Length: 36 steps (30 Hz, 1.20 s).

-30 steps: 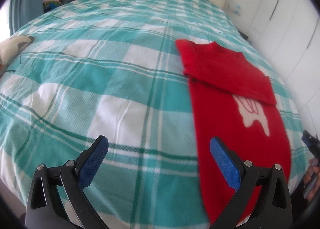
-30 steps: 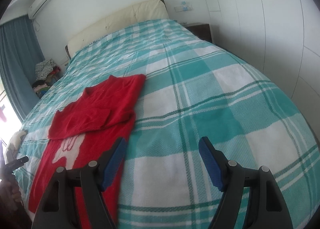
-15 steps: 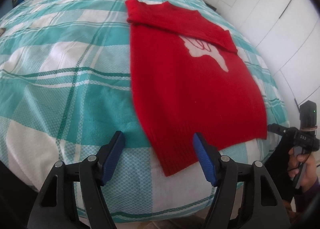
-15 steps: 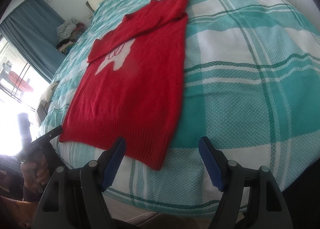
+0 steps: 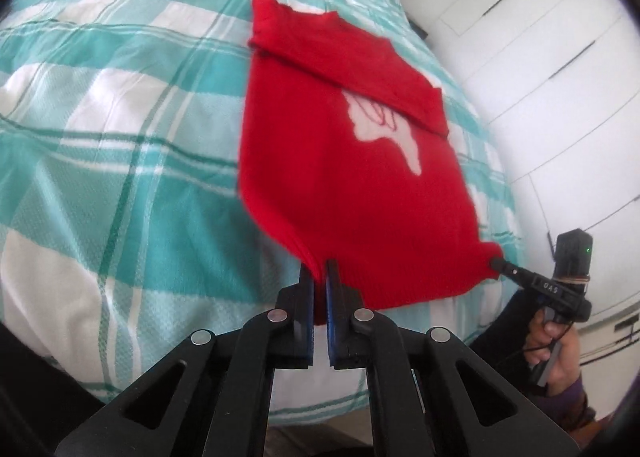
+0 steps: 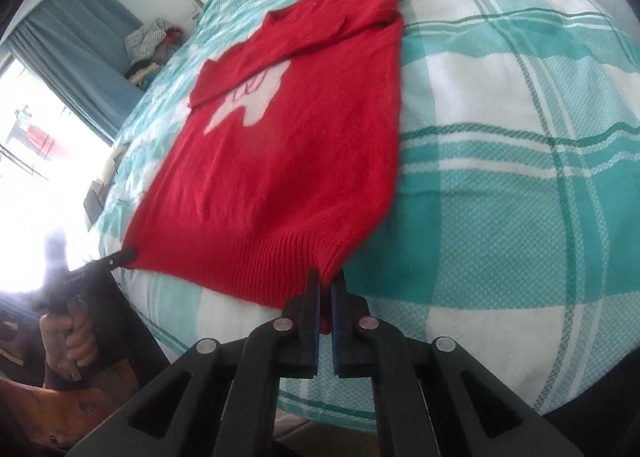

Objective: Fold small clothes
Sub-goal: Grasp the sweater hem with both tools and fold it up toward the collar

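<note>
The left gripper [image 5: 319, 271] has just closed its blue-padded jaws on one bottom corner of the red sweater [image 5: 352, 177], the knit bunched between the pads. The right gripper [image 6: 326, 281] has likewise just clamped down on the other bottom corner, pinching the ribbed hem where it gathers into a small peak. Each gripper's black tip also shows in the other's view, at the far hem corner, with a hand [image 5: 554, 341] around its handle.

The sweater is a soft, fuzzy knit with a ribbed band along the hem and a white shape on the chest; it lies flat and lengthwise on the bed [image 6: 500, 177], its sleeves folded across the upper part. The bedcover is a textured weave in teal and white checks with thin dark green lines.

Farther off are white panelled cupboard doors [image 5: 560, 57], a pale headboard, a blue curtain [image 6: 76, 41] beside a bright window, and what looks like a heap of clothes [image 6: 146, 37], too small to make out well.
</note>
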{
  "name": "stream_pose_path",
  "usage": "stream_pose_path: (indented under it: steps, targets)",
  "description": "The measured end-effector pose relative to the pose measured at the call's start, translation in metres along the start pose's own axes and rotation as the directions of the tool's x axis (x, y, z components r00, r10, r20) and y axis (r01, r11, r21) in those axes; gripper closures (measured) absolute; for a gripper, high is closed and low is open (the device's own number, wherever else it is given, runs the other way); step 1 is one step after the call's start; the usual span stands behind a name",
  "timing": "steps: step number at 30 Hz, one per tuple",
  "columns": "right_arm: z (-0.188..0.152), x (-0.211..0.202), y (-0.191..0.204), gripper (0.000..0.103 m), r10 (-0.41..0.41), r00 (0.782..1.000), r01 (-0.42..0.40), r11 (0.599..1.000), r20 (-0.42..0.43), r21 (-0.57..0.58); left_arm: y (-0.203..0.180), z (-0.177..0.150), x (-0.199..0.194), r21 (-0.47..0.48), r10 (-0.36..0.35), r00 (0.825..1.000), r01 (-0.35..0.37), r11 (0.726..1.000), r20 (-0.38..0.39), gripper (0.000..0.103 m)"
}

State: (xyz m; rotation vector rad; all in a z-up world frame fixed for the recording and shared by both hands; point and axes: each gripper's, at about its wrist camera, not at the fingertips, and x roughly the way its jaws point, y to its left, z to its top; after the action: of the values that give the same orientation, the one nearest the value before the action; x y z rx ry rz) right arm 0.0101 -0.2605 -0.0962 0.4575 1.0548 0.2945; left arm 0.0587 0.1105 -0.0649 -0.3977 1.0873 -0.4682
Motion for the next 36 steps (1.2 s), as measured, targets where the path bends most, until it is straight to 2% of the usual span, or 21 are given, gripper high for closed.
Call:
stream_pose_path:
  steps: [3,6,11,17,20,21,22,23,24,26,29,33,36]
  targets:
    - [0.045,-0.012,0.000,0.099,0.023,0.995,-0.023,1.000,0.098,0.000,-0.003,0.060,0.003,-0.006,-0.049,0.996,0.049,0.999,0.072,0.100]
    - [0.104,-0.005,-0.001,0.099,0.030,0.983,-0.028,0.999,0.179,-0.016,0.000,0.124,0.027,-0.023,-0.051,0.989,0.054,0.998,0.136,0.100]
    - [0.204,0.038,-0.013,0.099,-0.006,0.971,0.006,1.000,0.241,-0.001,0.011,0.216,0.091,-0.086,0.012,0.983,0.003,0.996,0.182,0.100]
    - [0.290,0.100,-0.035,0.099,-0.045,0.966,0.034,0.998,0.253,0.048,0.027,0.287,0.153,-0.126,0.094,0.983,-0.074,0.989,0.161,0.100]
    - [0.312,0.126,-0.054,0.098,-0.036,0.968,0.009,0.994,0.248,0.107,0.035,0.312,0.174,-0.153,0.134,0.982,-0.113,0.982,0.135,0.090]
    - [0.317,0.131,-0.060,0.095,-0.017,0.967,-0.018,0.990,0.255,0.137,0.040,0.318,0.176,-0.175,0.133,0.981,-0.108,0.979,0.141,0.076]
    - [0.321,0.133,-0.066,0.087,0.000,0.962,-0.048,0.985,0.272,0.167,0.044,0.323,0.176,-0.197,0.146,0.976,-0.112,0.974,0.164,0.047]
    - [0.325,0.131,-0.071,0.081,0.007,0.953,-0.067,0.979,0.301,0.190,0.047,0.326,0.171,-0.213,0.166,0.966,-0.123,0.969,0.197,0.038]
    - [0.325,0.126,-0.074,0.072,0.009,0.942,-0.083,0.975,0.336,0.205,0.049,0.328,0.165,-0.223,0.192,0.954,-0.140,0.965,0.230,0.026]
    - [0.325,0.113,-0.075,0.072,0.013,0.924,-0.101,0.972,0.381,0.211,0.049,0.328,0.153,-0.212,0.215,0.941,-0.162,0.964,0.261,0.025]
    - [0.318,0.091,-0.063,0.072,-0.018,0.916,-0.044,0.989,0.401,0.144,0.040,0.314,0.136,-0.135,0.266,0.926,-0.237,0.962,0.268,0.023]
    - [0.289,0.069,-0.044,0.070,-0.047,0.924,0.035,0.999,0.379,0.039,0.013,0.271,0.113,-0.008,0.365,0.880,-0.381,0.925,0.305,0.013]
    - [0.250,0.055,-0.032,0.063,-0.066,0.929,0.083,0.996,0.364,-0.029,-0.002,0.233,0.093,0.039,0.398,0.854,-0.435,0.900,0.336,0.010]
